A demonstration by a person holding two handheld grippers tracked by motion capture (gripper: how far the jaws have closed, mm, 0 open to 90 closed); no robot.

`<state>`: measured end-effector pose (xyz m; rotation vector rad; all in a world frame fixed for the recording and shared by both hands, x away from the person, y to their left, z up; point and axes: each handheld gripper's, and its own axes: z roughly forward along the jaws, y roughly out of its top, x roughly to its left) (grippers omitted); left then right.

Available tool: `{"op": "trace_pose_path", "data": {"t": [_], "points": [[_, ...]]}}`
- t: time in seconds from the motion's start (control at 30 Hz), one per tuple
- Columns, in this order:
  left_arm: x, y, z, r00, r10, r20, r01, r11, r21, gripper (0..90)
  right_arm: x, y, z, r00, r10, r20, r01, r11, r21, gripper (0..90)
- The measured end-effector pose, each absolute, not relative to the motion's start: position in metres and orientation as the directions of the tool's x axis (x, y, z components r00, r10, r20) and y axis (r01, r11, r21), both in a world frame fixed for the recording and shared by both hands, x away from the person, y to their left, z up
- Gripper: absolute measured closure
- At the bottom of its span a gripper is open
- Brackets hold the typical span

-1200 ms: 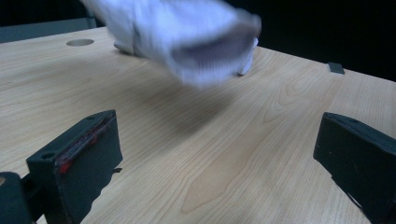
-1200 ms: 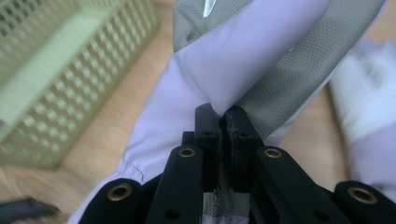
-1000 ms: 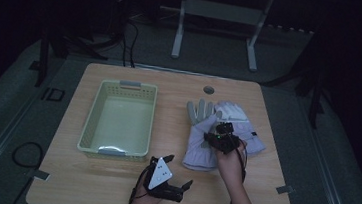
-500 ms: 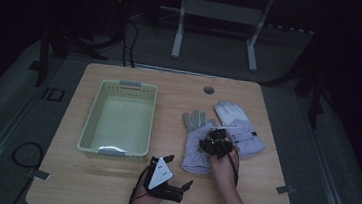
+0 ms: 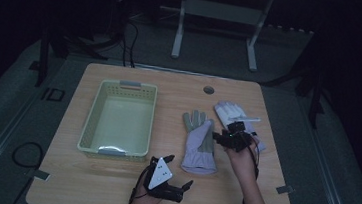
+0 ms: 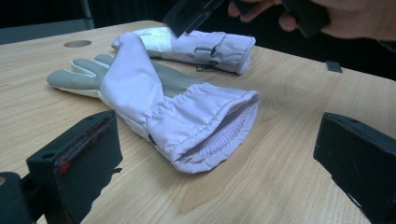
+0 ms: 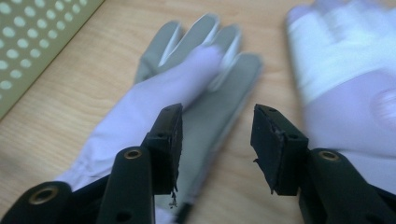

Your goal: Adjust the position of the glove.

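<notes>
Two pale lilac gloves with grey palms lie on the right half of the table. The nearer glove [image 5: 199, 143] [image 6: 177, 107] lies flat, cuff towards me, its fingers pointing away. The second glove [image 5: 232, 113] [image 6: 205, 44] lies just right of it, partly under my right hand. My right gripper [image 5: 229, 131] [image 7: 217, 135] hovers open over the nearer glove [image 7: 205, 93], nothing between its fingers; the second glove [image 7: 345, 70] is at its right. My left gripper [image 5: 180, 171] [image 6: 219, 154] rests near the front edge, wide open, facing the nearer glove's cuff.
A pale green perforated basket [image 5: 119, 118] [image 7: 37, 42] stands empty on the left half of the wooden table [image 5: 241, 188]. A round cable hole [image 5: 208, 90] is near the far edge. Dark floor and a metal stand [image 5: 217, 15] lie beyond.
The nearer glove has been pulled left, off the second glove, and now lies apart from it. My right gripper has drawn back slightly towards me. The left gripper has stayed put.
</notes>
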<state>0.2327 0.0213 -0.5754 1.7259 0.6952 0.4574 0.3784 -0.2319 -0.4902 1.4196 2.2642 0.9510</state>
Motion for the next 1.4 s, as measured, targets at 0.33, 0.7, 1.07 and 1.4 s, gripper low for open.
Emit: {"op": "trace_pose_path", "data": {"t": [0.33, 0.7, 1.07, 1.4], "points": [[0.233, 0.022, -0.575, 0.747, 0.662, -0.058, 0.215, -0.159, 0.964, 1.1, 0.402, -0.294, -0.476, -0.484, 0.873, 0.059, 0.626, 0.298, 0.72, 50.0], [0.234, 0.022, -0.575, 0.746, 0.663, -0.067, 0.224, -0.155, 0.962, 1.1, 0.437, -0.332, -0.497, -0.443, 0.896, 0.028, 0.699, 0.325, 0.637, 47.8], [0.234, 0.023, -0.575, 0.748, 0.66, -0.07, 0.226, -0.154, 0.962, 1.1, 0.466, -0.326, -0.519, -0.503, 0.863, 0.038, 0.703, 0.384, 0.599, 45.4], [0.234, 0.022, -0.575, 0.747, 0.661, -0.067, 0.223, -0.154, 0.963, 1.1, 0.47, -0.328, -0.533, -0.527, 0.845, 0.089, 0.722, 0.39, 0.572, 62.3]]}}
